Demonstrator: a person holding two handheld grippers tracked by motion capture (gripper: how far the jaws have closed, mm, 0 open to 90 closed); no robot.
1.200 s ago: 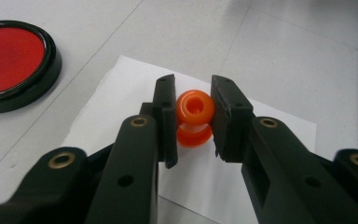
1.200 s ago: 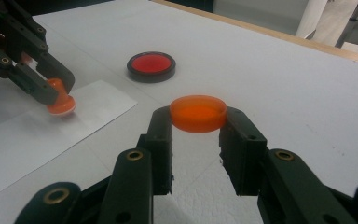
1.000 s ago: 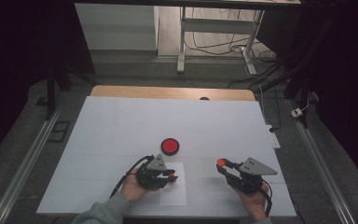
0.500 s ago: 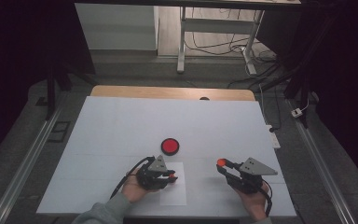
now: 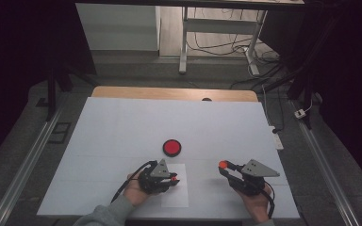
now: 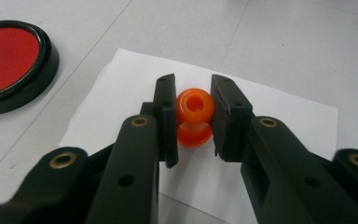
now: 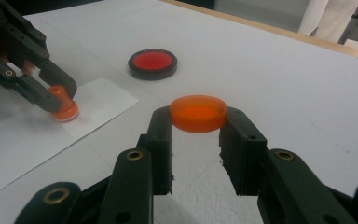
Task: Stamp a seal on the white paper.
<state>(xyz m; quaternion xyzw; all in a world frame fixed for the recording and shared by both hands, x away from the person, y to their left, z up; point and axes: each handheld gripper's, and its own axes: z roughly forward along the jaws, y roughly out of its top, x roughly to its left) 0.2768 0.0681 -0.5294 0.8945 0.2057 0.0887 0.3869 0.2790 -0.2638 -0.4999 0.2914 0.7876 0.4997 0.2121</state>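
Observation:
My left gripper (image 6: 193,114) (image 5: 172,178) is shut on a small orange knob-shaped stamp (image 6: 194,116) (image 7: 63,105) that stands upright on a white paper sheet (image 6: 270,112) (image 5: 178,190) (image 7: 28,135). My right gripper (image 7: 198,119) (image 5: 223,166) is shut on a round orange cap (image 7: 198,113) (image 5: 223,164), held just above the table at the right. A red ink pad in a black round case (image 5: 172,147) (image 6: 7,63) (image 7: 152,63) lies on the table beyond the sheet.
The white table (image 5: 122,122) reaches to a wooden far edge (image 5: 169,93). A person's hands (image 5: 134,190) come in from the near edge. Cables and a desk frame (image 5: 217,37) stand on the floor behind the table.

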